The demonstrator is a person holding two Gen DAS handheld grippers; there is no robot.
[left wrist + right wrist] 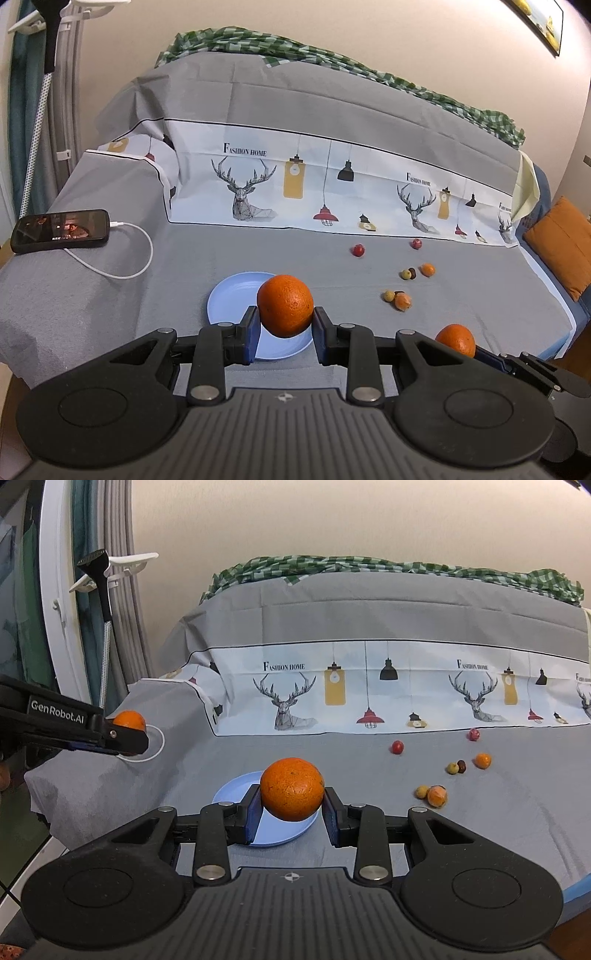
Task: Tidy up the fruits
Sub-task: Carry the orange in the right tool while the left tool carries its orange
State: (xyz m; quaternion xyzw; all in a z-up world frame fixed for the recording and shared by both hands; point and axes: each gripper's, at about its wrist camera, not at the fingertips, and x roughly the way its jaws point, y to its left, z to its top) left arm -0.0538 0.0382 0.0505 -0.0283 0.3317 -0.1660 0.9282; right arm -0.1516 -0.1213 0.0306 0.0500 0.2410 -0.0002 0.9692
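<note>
Left wrist view shows the left claw [284, 325] clamped on an orange [285, 305], held above the near edge of a blue plate [229, 299] on the grey sofa cover [110, 295]. Right wrist view shows the right claw [291, 806] gripping a second orange [292, 788] over the same plate. Small fruits [432, 794] lie scattered to the right, well apart from the plate. A phone [61, 230] with its white cable [140, 254] rests on the left armrest.

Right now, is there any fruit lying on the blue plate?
No: the blue plate is bare, and the orange over it is held up in the left claw, not resting on it.
</note>
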